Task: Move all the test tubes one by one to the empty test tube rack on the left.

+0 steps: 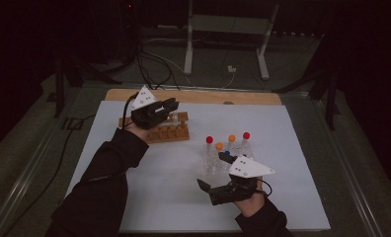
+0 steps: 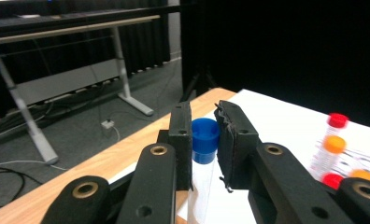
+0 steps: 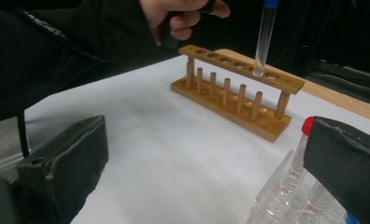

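Observation:
A clear test tube with a blue cap (image 2: 205, 134) is clamped between the jaws of my left gripper (image 2: 204, 140), just under the cap. In the right gripper view this tube (image 3: 265, 37) hangs almost upright, its lower tip entering a hole near the right end of the wooden rack (image 3: 234, 93). From above, the left gripper (image 1: 173, 106) hovers over the rack (image 1: 164, 132) at the sheet's back left. My right gripper (image 1: 212, 170) stands wide open beside a clear stand of capped tubes (image 1: 227, 148), holding nothing.
Red- and orange-capped tubes (image 2: 335, 144) stand in the clear stand (image 3: 286, 191) close to my right gripper's jaw. A white sheet (image 1: 282, 163) covers the wooden table (image 1: 203, 96). Cables and a table frame (image 1: 228, 29) lie on the floor beyond.

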Motion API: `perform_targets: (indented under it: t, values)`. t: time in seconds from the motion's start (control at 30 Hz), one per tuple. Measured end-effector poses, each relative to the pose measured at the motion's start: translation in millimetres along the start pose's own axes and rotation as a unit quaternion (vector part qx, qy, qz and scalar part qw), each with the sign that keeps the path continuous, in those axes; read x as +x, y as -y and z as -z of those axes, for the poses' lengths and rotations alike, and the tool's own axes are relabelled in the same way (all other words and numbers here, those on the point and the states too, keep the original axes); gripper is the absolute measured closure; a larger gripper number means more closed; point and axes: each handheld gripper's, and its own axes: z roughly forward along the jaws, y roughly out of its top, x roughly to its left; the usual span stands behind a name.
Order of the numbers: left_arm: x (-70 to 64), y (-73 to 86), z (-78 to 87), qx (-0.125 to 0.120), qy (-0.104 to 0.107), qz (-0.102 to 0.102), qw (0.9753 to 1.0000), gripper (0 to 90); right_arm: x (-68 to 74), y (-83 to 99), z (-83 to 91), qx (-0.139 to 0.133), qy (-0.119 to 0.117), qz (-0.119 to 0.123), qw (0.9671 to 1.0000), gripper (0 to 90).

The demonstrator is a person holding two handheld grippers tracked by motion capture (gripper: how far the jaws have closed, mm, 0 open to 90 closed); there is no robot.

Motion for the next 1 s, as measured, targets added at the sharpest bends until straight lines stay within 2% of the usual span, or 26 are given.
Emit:
perform_targets:
  t: [0.33,0.5,0.6,0.73,0.8,1.0]
  values:
    - [16.8,1.2,-17.5,-0.007,-0.037,0.011,0.9992,77.8,-0.3,1.1,-0.3,0.003,-0.003,0.000,1.0000,0.0]
    - [19.8,10.1,-27.5,0.000,-0.047,0.015,0.9988,77.9,-0.5,2.1,-0.9,0.005,-0.006,0.001,1.0000,0.0]
    - [21.7,15.7,-32.9,-0.002,-0.047,0.028,0.9985,77.8,-0.7,2.2,-0.8,0.005,-0.007,0.001,1.0000,0.0]
    - [23.0,26.6,-39.0,0.009,-0.051,0.034,0.9981,77.8,-0.6,1.7,0.3,0.003,-0.008,-0.001,1.0000,0.0]
    - [24.7,36.0,-42.1,0.016,-0.056,0.045,0.9973,77.8,-0.8,1.8,0.7,0.002,-0.009,-0.001,1.0000,0.0]
    - [23.3,51.2,-48.4,0.029,-0.056,0.059,0.9963,77.8,-1.5,1.7,1.8,0.002,-0.009,-0.002,1.0000,0.0]
